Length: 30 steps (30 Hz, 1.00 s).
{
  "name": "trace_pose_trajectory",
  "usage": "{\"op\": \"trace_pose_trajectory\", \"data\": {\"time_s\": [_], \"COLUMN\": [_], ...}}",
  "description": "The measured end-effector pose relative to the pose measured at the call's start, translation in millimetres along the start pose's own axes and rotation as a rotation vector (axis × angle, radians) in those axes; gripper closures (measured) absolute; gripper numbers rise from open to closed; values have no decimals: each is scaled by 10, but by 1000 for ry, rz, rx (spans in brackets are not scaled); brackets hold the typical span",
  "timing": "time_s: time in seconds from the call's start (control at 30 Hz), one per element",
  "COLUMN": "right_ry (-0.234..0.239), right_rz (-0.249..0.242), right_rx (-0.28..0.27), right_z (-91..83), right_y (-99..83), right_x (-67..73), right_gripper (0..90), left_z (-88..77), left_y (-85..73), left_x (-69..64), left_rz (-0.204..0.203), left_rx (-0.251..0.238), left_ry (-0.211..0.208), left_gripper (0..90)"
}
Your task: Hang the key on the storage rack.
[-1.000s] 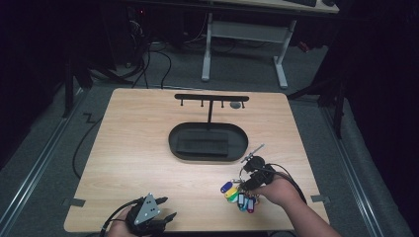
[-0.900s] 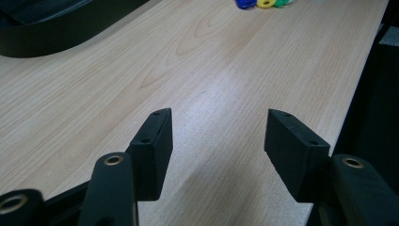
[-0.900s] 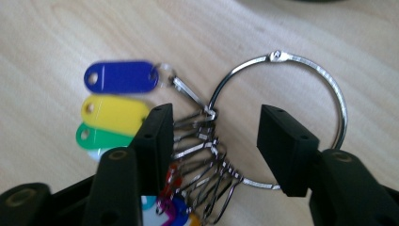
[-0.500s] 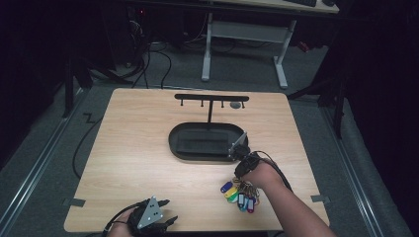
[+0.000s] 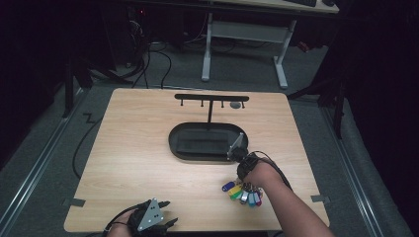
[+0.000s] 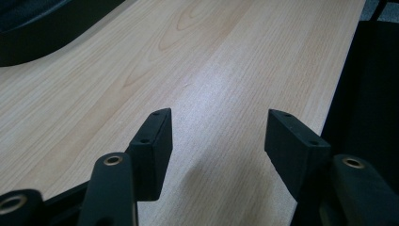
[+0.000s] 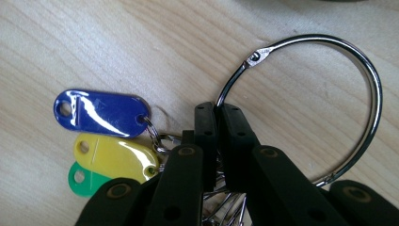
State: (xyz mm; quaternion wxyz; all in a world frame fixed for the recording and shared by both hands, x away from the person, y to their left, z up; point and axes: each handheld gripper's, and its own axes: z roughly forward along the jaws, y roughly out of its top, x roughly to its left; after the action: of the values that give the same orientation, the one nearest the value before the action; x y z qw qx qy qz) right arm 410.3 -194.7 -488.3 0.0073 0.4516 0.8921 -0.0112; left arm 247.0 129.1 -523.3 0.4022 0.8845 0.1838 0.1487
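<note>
Glossy plastic tags (image 7: 101, 113) hang on a polished metal ring (image 7: 362, 75) over matt pale wood table (image 7: 94, 42).

No text, brand, number or sign can be read anywhere. The glossy blue oval plastic key tag (image 7: 101, 113), the yellow one (image 7: 115, 157) and the green one (image 7: 87, 181) under it bear no writing on their faces. The light wooden table (image 6: 226, 56) shows bare grain.
</note>
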Motion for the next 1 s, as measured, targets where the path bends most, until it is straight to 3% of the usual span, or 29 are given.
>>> {"op": "trace_pose_trajectory", "data": {"time_s": [0.3,0.37,0.63,0.77,0.83,0.87,0.93,0.97,1.0], "right_ry": [74,58,20,-2,-12,-8,-10,-12,-2], "right_rz": [-3,-6,-62,-84,-135,-154,-145,-176,-172], "right_rx": [51,53,26,32,37,33,39,17,10], "right_z": [2,5,2,-4,-8,-27,-102,-160,-223], "right_y": [72,85,45,47,34,25,-13,-42,-69], "right_x": [-79,-78,-18,17,25,24,47,39,40], "right_gripper": [814,866,874,873,873,873,873,872,872], "left_z": [5,11,8,-39,-53,-62,-82,-93,-100], "left_y": [-3,-8,-3,13,17,16,3,-3,-10], "left_x": [-23,-15,-3,-38,-37,-29,11,36,55], "left_rz": [11,9,8,40,43,39,18,6,-5], "left_rx": [-2,3,1,-49,-61,-64,-72,-76,-80], "left_ry": [-16,-18,-22,-15,-1,8,26,32,36], "left_gripper": [426,426,428,436,438,438,440,441,441]}}
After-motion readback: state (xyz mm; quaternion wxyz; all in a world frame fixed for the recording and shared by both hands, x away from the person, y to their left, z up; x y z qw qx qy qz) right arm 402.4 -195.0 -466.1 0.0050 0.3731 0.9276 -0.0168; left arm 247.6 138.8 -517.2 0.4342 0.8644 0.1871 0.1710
